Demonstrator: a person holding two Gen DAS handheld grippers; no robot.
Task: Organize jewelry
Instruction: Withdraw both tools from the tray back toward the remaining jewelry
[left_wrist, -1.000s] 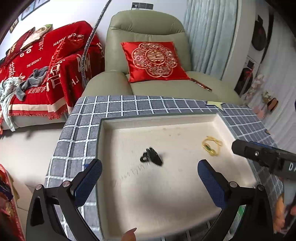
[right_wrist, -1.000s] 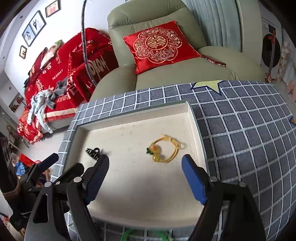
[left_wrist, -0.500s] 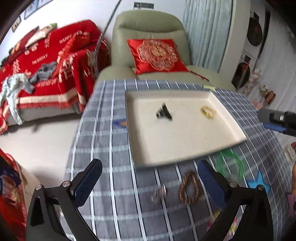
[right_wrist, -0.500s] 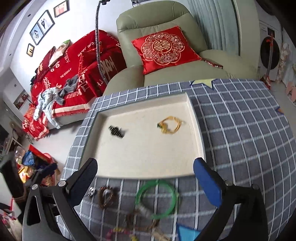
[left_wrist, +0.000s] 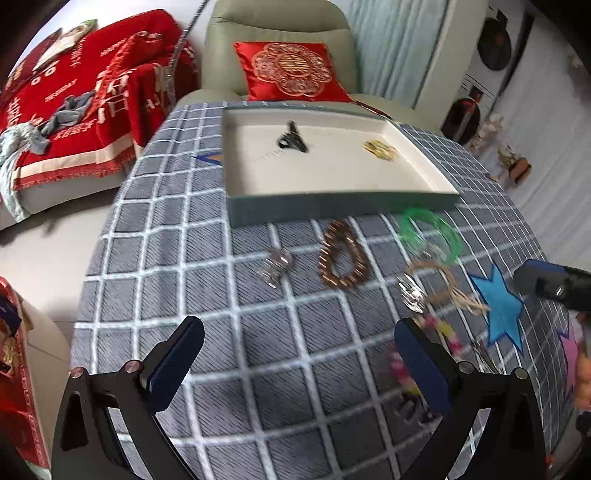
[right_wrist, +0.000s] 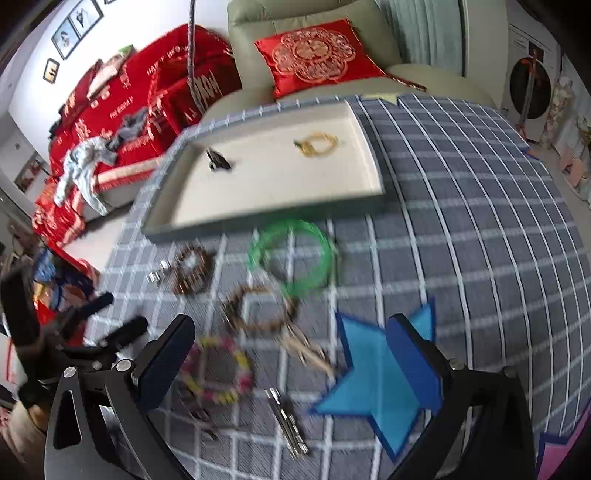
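— So which piece looks easiest to take?

— Probably the brown bead bracelet (left_wrist: 343, 258). I'd judge it light and floppy, beads on a cord, so it will sag; pinch across 1 side of the loop, not the middle gap.

— And the green bangle (right_wrist: 291, 254)?

— It looks stiff and slick; grip its rim squarely or it may skid on the checked tablecloth (left_wrist: 207, 258).

— Where do they lie?

— Both on the cloth just in front of the tray (left_wrist: 332, 203), which already holds a black clip (left_wrist: 291, 138) and a gold bracelet (left_wrist: 380, 149).

— And the fingers?

— The left gripper (left_wrist: 299, 354) is spread wide and empty, with the beads ahead and apart from it. The right gripper (right_wrist: 295, 354) is likewise spread, holding nothing, above a pink-and-yellow bracelet (right_wrist: 221, 369) and a blue star (right_wrist: 373, 376).
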